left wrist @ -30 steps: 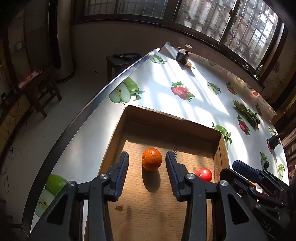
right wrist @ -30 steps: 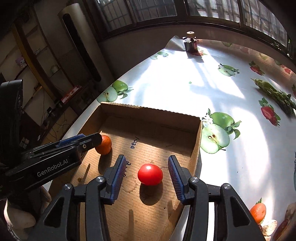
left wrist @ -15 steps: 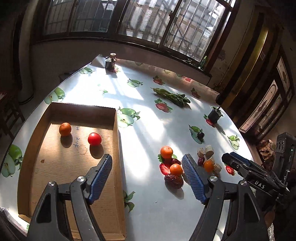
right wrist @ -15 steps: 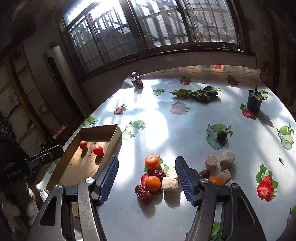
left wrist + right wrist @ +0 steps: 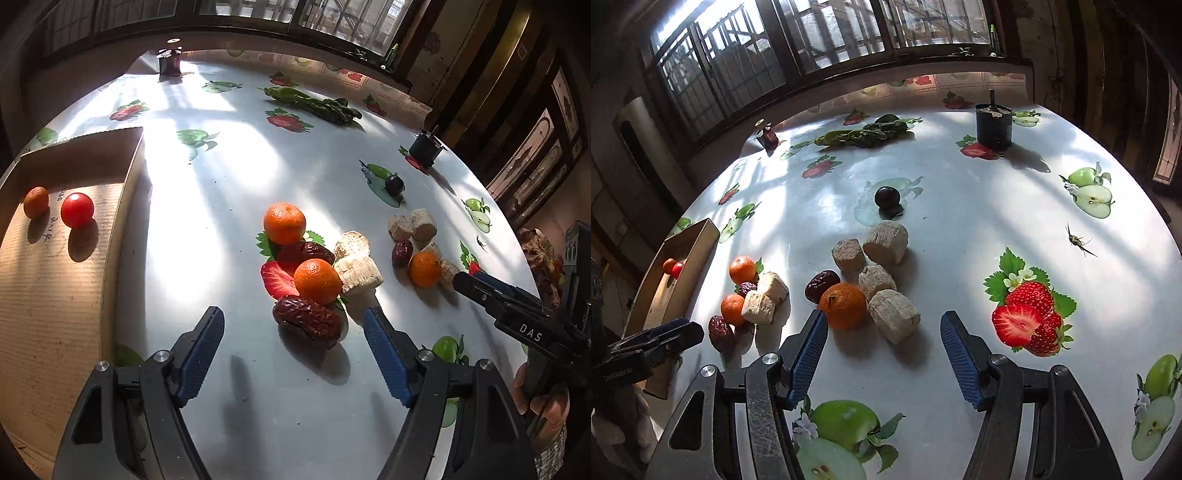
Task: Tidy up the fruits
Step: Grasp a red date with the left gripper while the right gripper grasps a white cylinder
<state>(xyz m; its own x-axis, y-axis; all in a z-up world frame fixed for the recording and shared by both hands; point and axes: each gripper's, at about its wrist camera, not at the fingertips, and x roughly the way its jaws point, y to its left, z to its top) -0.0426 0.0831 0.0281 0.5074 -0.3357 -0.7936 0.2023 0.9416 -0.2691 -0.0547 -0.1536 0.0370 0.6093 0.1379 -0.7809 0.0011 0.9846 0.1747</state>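
1. My cardboard tray (image 5: 122,229) sits at the left edge of the table; inside, a small orange (image 5: 36,202) and a red tomato (image 5: 77,209) lie side by side, just apart, with bare cardboard all around them.
2. My left tongs (image 5: 293,325) hang with the blades apart and nothing clamped, above a wrinkled red date (image 5: 307,322). Behind it an orange (image 5: 317,281) touches a pale cut chunk (image 5: 359,273), and another orange (image 5: 284,223) sits farther back.
3. My right tongs (image 5: 881,328) are spread too, gripping nothing, over a pale chunk (image 5: 894,315) beside an orange (image 5: 844,305) and a date (image 5: 822,285).
4. The table (image 5: 960,206) wears a glossy cloth printed with apples and strawberries, and sun streaks across it. A dark round fruit (image 5: 887,196) sits alone mid-table.
5. Far side: leafy greens (image 5: 864,134), a black cup (image 5: 993,125), a small jar (image 5: 767,134), then barred windows (image 5: 827,33).
6. There is open cloth between tray and fruit piles, and more to the right, up to the rounded edge.
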